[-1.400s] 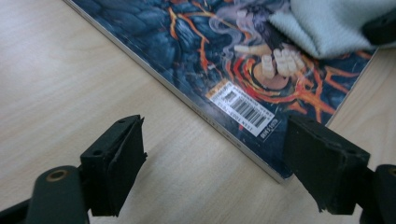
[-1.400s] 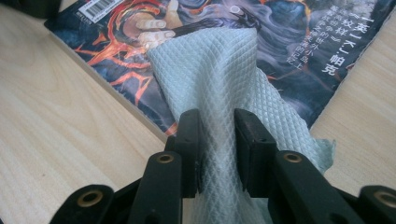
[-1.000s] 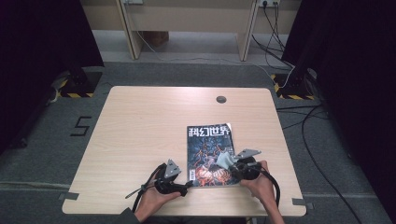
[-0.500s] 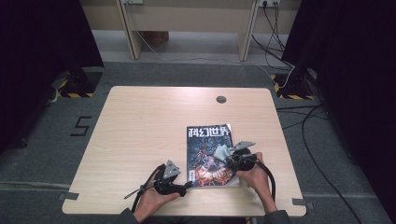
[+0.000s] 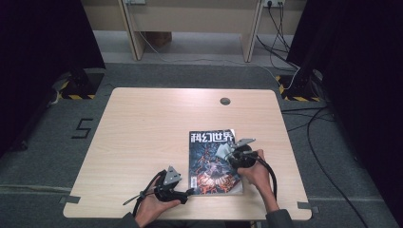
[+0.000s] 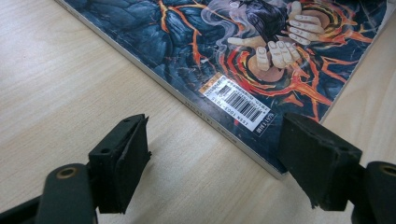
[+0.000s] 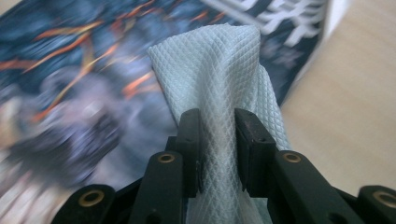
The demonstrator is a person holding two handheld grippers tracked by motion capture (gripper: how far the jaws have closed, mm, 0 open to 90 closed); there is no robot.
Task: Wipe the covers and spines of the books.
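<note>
A magazine (image 5: 212, 161) with a dark blue and orange cover lies at the near right of the wooden table (image 5: 142, 133). My right gripper (image 5: 227, 153) rests on the cover's right half, shut on a white waffle-textured cloth (image 7: 219, 84) that sticks out past the pads onto the magazine (image 7: 70, 70). My left gripper (image 5: 190, 191) lies low at the cover's near-left corner. Its jaws have just been closing a little but stand wide open (image 6: 219, 163). Bare table lies between them, and the magazine's spine edge (image 6: 187, 100) with its barcode runs just ahead of the pads.
A round cable hole (image 5: 225, 101) sits at the table's far middle. The left half of the tabletop is bare wood. Cables (image 5: 309, 128) trail on the floor to the right, and a "5" mark (image 5: 83, 128) is on the floor at left.
My right gripper has slid with the cloth up the cover, away from the person and slightly left. The left hand has kept its place.
</note>
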